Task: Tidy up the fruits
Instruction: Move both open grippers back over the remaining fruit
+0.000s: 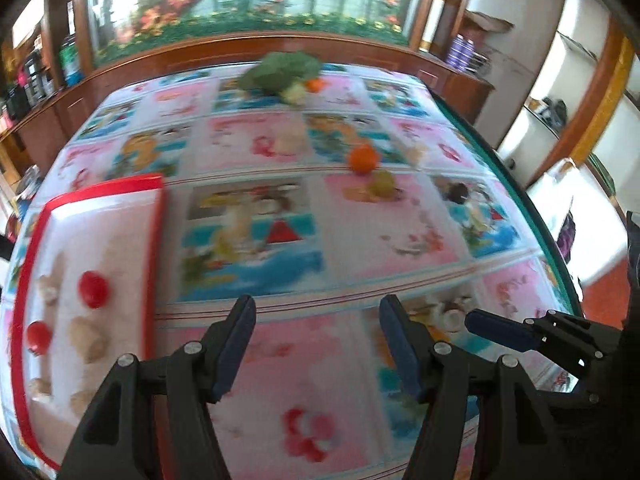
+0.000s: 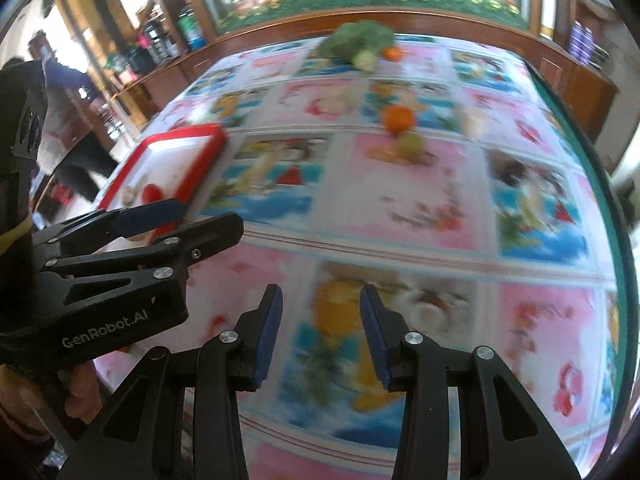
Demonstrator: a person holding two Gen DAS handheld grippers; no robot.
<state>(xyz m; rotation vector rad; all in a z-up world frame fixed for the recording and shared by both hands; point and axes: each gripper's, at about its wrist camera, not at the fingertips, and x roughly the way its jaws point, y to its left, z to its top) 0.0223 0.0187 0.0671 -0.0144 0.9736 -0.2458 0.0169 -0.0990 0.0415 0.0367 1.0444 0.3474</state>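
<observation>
tray point(image 1: 100, 200) left on table point(image 1: 400, 240) | orange point(image 1: 363, 159) mid-table | broccoli point(image 1: 280, 70) far edge

Table point(image 1: 360, 216) in a bright cartoon-print cloth: red-rimmed tray point(image 1: 154, 248) at the left, orange point(image 1: 363, 159) mid-table touching a greenish fruit point(image 1: 383, 182), leafy greens point(image 1: 280, 72) at the far edge.

- Both views motion-blurred; worktop cloth point(image 1: 360, 220) prints unreadable.
- Red tray point(image 1: 96, 208) cut off at left edge; pale items inside unidentifiable.
- Far green pile point(image 2: 360, 40) too smeared to name.

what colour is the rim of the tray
Red, around a white inside; the tray shows best in the left wrist view.
</observation>
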